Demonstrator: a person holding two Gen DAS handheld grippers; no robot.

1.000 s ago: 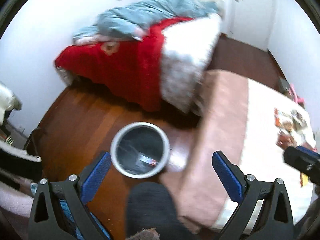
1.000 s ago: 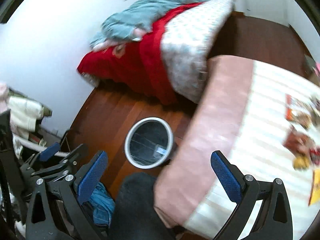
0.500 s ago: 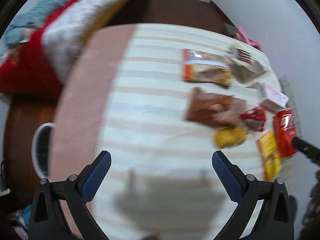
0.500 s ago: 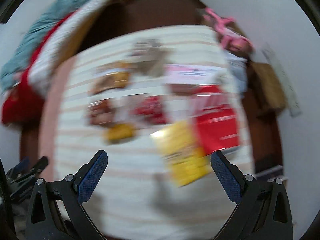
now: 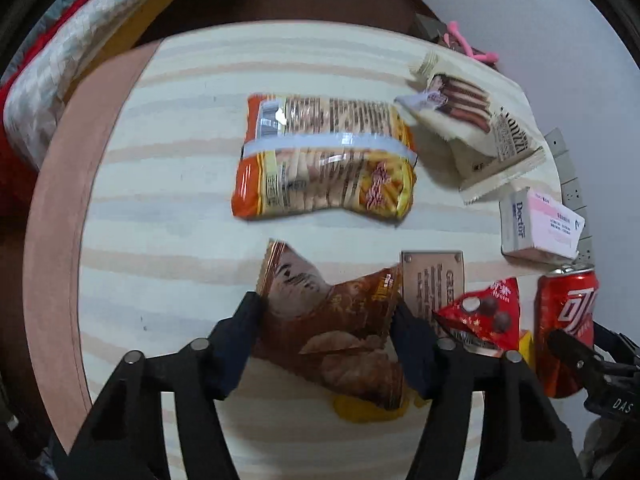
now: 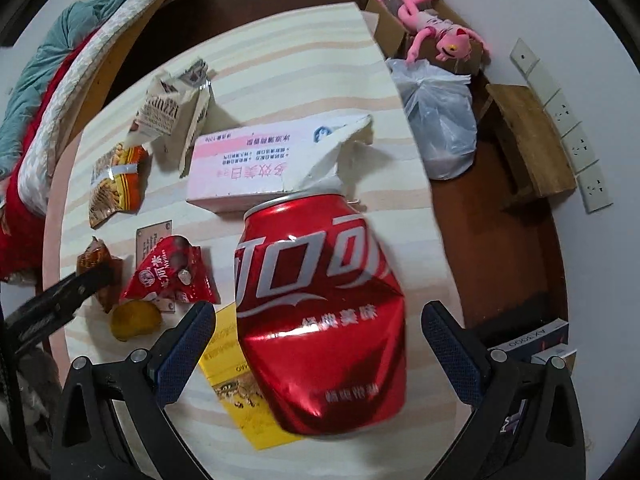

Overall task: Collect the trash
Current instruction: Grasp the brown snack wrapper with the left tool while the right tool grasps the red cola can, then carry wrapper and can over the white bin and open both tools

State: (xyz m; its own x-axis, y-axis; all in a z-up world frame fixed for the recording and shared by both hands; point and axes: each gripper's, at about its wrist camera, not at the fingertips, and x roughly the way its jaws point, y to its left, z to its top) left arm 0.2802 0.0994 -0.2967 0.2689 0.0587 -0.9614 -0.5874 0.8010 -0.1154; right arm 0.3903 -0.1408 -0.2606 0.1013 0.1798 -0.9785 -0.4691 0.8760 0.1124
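Trash (image 5: 328,164) litters one striped table (image 5: 168,200) — left jaws just closed on one brown wrapper (image 5: 332,320), right jaws agape around one dented can (image 6: 320,312).

right gripper (image 6: 316,340): wide apart, astride dented red can (image 6: 320,312) | can: upright on striped table (image 6: 280,60)

Black claw (image 6: 316,344), blue textured pads (image 6: 186,350)

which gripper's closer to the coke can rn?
Right. The right gripper straddles the dented red can, fingers open on either side. The left gripper sits further along the table, closing around the brown snack wrapper.
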